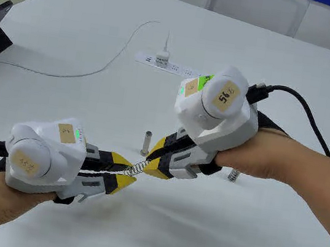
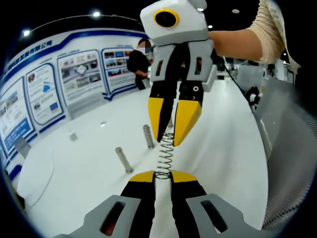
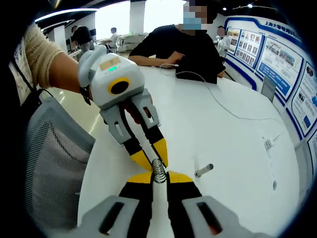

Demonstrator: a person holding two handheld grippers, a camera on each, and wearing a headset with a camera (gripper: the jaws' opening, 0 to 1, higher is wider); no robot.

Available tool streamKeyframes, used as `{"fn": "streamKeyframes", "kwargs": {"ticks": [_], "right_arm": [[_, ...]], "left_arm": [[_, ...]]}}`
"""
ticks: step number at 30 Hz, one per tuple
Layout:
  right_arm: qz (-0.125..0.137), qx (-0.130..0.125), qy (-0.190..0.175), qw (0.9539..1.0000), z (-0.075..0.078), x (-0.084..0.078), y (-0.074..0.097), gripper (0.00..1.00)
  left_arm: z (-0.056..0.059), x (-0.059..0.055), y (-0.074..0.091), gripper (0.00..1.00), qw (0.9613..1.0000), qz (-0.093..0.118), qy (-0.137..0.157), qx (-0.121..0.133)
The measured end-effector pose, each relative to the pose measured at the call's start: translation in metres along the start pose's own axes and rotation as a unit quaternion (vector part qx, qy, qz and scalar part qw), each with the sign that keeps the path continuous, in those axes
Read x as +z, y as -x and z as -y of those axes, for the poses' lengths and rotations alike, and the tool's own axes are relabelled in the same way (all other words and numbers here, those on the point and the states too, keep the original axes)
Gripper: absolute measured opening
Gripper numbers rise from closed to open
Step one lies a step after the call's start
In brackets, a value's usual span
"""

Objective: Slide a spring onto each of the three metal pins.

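Holding one spring (image 1: 136,168) between both grippers
jaws of my left gripper (image 1: 125,171) clamp one end; jaws of my right gripper (image 1: 154,164) clamp the other

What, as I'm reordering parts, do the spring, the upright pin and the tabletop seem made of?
The spring: thin silvery wire coils with small glints, so probably bare steel. The pin: dull grey cylinder with a soft highlight down its side, likely metal with a satin finish. The tabletop: smooth white with a faint sheen; laminate or paint, cannot tell which.
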State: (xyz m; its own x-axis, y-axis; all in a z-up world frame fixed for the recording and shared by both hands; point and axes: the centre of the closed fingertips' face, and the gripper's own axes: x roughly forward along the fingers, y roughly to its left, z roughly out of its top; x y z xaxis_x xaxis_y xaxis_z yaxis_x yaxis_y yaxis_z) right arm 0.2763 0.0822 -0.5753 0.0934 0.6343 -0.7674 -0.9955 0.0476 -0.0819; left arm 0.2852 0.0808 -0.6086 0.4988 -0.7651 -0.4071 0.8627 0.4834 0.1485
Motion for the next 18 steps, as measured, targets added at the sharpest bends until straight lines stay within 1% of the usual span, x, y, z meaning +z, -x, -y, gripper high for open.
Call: {"fn": "streamKeyframes", "kwargs": {"ticks": [4, 8, 11, 18], "right_arm": [[0.009, -0.001, 0.001, 1.0, -0.001, 0.006, 0.001, 0.11], [0.024, -0.002, -0.004, 0.9997, -0.002, 0.013, 0.0, 0.11], [0.029, -0.003, -0.005, 0.9996, -0.002, 0.017, -0.001, 0.11], [0.043, -0.008, -0.01, 0.999, 0.001, 0.026, -0.001, 0.11]], "left_arm": [[0.001, 0.001, 0.0, 0.11, 1.0, 0.002, 0.002, 0.0], [0.002, 0.001, 0.0, 0.11, 0.9999, 0.005, 0.009, -0.001], [0.003, 0.001, -0.001, 0.11, 0.9999, 0.003, 0.01, -0.001], [0.003, 0.005, -0.002, 0.11, 0.9998, 0.011, 0.017, 0.0]]}}
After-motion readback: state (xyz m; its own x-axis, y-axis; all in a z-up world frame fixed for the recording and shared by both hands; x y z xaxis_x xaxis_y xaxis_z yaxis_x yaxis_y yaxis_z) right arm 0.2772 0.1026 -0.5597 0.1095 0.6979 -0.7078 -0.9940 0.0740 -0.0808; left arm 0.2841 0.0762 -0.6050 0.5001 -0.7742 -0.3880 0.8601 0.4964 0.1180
